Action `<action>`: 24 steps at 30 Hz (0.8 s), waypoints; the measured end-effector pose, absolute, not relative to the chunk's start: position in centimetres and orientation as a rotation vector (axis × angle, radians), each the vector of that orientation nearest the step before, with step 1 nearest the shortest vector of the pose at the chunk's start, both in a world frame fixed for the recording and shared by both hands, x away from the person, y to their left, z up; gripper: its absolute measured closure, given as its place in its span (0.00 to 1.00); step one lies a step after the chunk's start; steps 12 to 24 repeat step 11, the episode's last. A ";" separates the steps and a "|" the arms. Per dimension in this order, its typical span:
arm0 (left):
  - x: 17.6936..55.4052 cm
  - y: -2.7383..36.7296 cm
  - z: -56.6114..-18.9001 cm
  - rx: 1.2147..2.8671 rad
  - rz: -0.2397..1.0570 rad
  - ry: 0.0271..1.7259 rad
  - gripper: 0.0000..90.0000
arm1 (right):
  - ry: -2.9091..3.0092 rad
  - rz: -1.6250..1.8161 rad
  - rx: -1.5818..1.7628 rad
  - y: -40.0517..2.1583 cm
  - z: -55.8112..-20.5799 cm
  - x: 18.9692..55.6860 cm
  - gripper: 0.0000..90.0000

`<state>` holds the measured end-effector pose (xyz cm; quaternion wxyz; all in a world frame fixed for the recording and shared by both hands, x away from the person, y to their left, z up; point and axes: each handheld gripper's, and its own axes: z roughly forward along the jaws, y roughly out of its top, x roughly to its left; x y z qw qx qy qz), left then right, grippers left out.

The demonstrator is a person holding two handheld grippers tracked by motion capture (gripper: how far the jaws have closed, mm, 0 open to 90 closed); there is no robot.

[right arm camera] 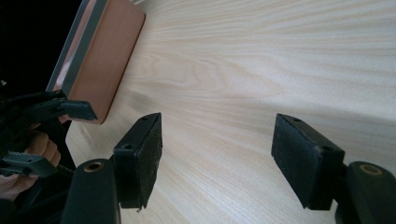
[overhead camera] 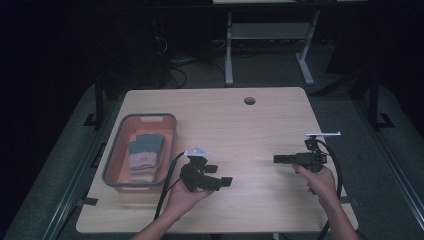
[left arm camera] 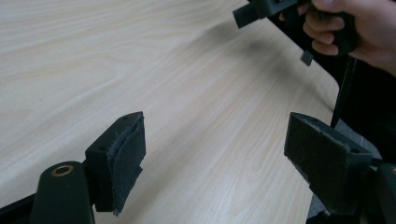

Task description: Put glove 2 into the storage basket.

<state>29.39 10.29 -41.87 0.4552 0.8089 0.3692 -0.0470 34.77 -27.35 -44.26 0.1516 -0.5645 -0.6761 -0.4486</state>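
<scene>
Both grippers hover low over a light wooden table point(overhead camera: 250, 130), each held in one of the person's hands. My left gripper point(overhead camera: 221, 175) points right with its jaws wide apart, and the left gripper view shows nothing but bare wood between the pads of the left gripper point(left arm camera: 219, 135). My right gripper point(overhead camera: 276, 159) points left toward it, and in its own view the right gripper point(right arm camera: 217, 140) is also open and empty. The two grippers face each other with a gap of table between them. An orange bin point(overhead camera: 141, 150) with a grey rim holds folded cloths point(overhead camera: 145, 150).
The bin stands at the table's left, just left of the left hand; its side wall point(right arm camera: 102, 60) is in the right gripper view. A round cable hole point(overhead camera: 249, 100) sits near the far edge. Cables trail from both grippers. A desk frame point(overhead camera: 270, 35) stands beyond the table.
</scene>
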 end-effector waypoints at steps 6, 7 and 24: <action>28.4 10.5 -42.5 1.985 -0.119 0.916 0.23 | -1.948 -1.321 -1.581 -27.1 -44.2 33.3 0.37; 28.2 10.5 -42.6 1.981 -0.115 0.917 0.23 | -1.959 -1.324 -1.577 -27.0 -44.1 33.1 0.37; 27.5 10.6 -42.8 1.984 -0.108 0.910 0.23 | -1.987 -1.341 -1.541 -26.6 -44.2 31.7 0.37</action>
